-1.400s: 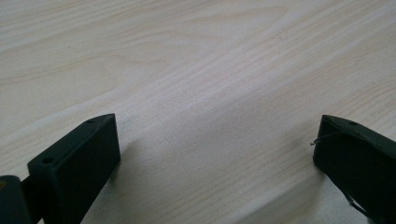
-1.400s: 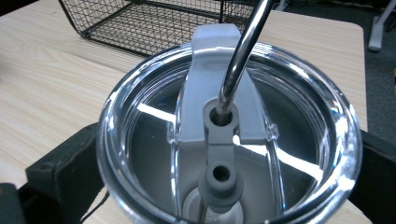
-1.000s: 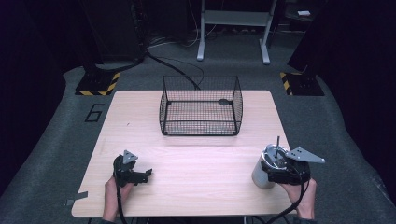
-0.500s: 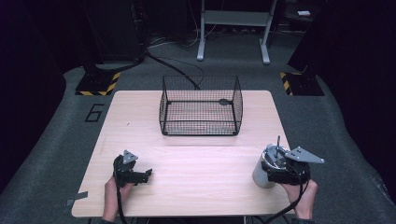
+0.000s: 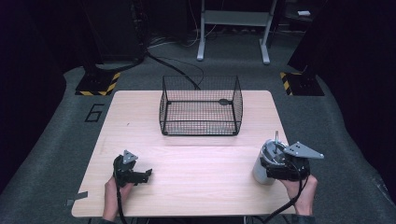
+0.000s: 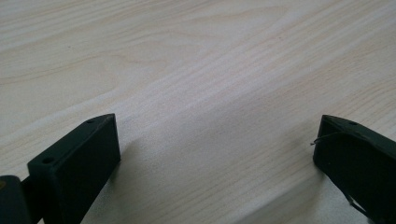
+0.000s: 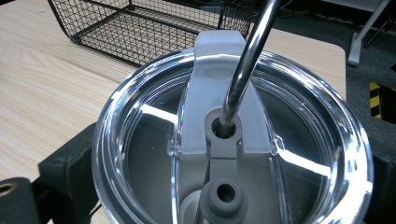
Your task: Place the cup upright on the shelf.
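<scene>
The right tool (image 5: pixel 280 164) sits at the near right corner of the bench (image 5: pixel 201 186), held from behind by the right hand (image 5: pixel 299 189), whose forearm comes up from the bench's near edge. Its jaws stand on either side of a steel tumbler (image 5: pixel 267 161) and press against its wall just under the lid, so the tool is closed on the tumbler, which stands upright on the bench. In the right gripper view the clear lid (image 7: pixel 233 140) lies directly ahead of the tool, with a grey slider across it and a metal straw (image 7: pixel 245 60) rising from the hole, leaning away from the tool. Beyond the tumbler, farther from the tool, a black wire basket (image 7: pixel 154 23) stands on the bench, well apart from it. The left tool (image 5: pixel 133 173) lies low at the near left of the bench, gripped by the left hand (image 5: pixel 114 191), its nose pointing toward the right tool. In the left gripper view its jaws are spread wide, with bare wood between them, holding nothing; their tips sit close above the bench or on it, which one I cannot tell.
</scene>
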A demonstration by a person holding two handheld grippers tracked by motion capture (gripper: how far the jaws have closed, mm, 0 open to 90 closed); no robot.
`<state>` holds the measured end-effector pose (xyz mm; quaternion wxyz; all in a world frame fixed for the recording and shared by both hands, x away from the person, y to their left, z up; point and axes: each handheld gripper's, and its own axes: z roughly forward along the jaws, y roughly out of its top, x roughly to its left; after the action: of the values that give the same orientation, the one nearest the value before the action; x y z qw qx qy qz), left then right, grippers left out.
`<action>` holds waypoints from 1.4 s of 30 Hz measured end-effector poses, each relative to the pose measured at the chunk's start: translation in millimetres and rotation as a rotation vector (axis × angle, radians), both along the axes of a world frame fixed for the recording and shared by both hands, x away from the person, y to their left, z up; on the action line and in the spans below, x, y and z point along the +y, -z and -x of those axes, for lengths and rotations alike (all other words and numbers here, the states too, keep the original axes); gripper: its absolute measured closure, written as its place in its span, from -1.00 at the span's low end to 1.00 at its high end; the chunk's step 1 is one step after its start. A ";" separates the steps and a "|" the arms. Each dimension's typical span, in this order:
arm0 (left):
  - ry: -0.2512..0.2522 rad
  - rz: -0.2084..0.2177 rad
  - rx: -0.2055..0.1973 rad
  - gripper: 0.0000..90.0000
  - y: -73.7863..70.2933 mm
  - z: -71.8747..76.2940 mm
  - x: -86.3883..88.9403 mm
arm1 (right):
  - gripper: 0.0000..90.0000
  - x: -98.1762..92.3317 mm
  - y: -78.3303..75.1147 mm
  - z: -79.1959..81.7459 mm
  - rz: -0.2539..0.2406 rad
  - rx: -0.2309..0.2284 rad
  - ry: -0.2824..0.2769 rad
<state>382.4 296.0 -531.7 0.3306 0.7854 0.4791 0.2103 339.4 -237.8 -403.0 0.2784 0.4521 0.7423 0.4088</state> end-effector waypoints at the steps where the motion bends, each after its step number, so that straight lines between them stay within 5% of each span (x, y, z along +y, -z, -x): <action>1: 0.001 -0.001 0.001 -0.99 -0.1 0.0 0.1 | -0.92 0.9 -1.5 -0.4 0.002 0.003 -0.002; 42: 0.001 -0.001 0.001 -0.99 0.0 0.0 0.1 | -0.92 43.0 -35.6 -36.4 0.036 -0.025 -0.111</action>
<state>382.4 296.0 -531.6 0.3303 0.7858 0.4788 0.2101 375.8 -194.8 -367.4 0.2727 0.4001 0.7698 0.4158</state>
